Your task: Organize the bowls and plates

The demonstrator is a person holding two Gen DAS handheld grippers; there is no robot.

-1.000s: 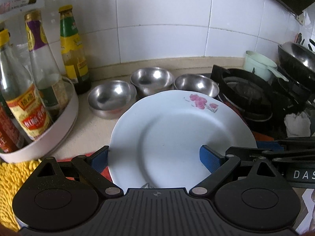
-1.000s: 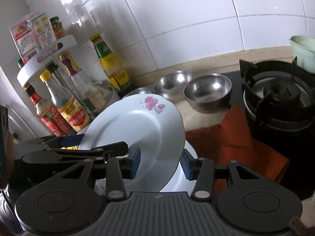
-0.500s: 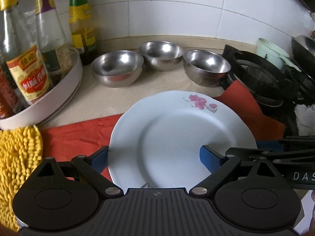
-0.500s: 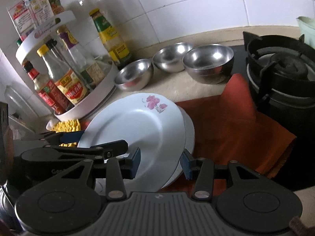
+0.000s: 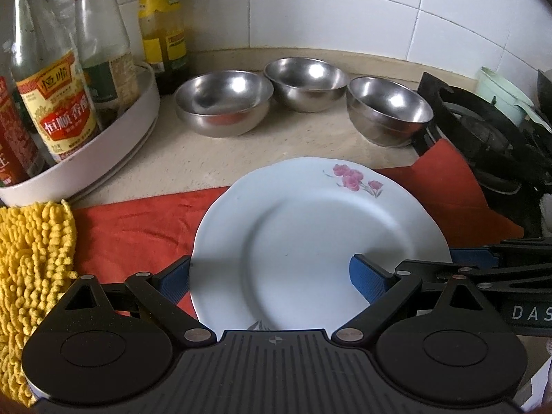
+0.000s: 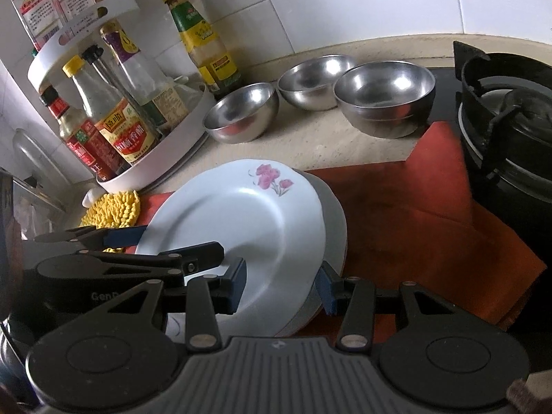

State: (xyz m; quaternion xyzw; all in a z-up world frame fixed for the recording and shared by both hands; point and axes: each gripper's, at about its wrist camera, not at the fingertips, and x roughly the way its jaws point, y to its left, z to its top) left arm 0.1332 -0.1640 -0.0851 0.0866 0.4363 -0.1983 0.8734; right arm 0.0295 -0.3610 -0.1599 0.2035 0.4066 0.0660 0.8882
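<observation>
A white plate with pink flowers (image 5: 310, 238) lies low over the red cloth (image 5: 138, 227), and both grippers hold it. My left gripper (image 5: 269, 276) is shut on its near rim, one finger above and one below. My right gripper (image 6: 281, 288) is shut on its right rim in the right wrist view (image 6: 241, 220). A second white plate (image 6: 336, 227) lies just under it on the cloth. Three steel bowls (image 5: 222, 101) (image 5: 307, 82) (image 5: 388, 110) stand in a row by the wall.
A white two-tier turntable (image 6: 162, 151) full of sauce bottles stands at the left. A yellow chenille cloth (image 5: 31, 269) lies front left. The black gas stove (image 6: 507, 103) is at the right, with a pale green cup (image 5: 500, 93) behind it.
Both grippers have lowered the flowered plate from a tilted, raised pose down towards the plate on the red cloth. The bowls have not moved.
</observation>
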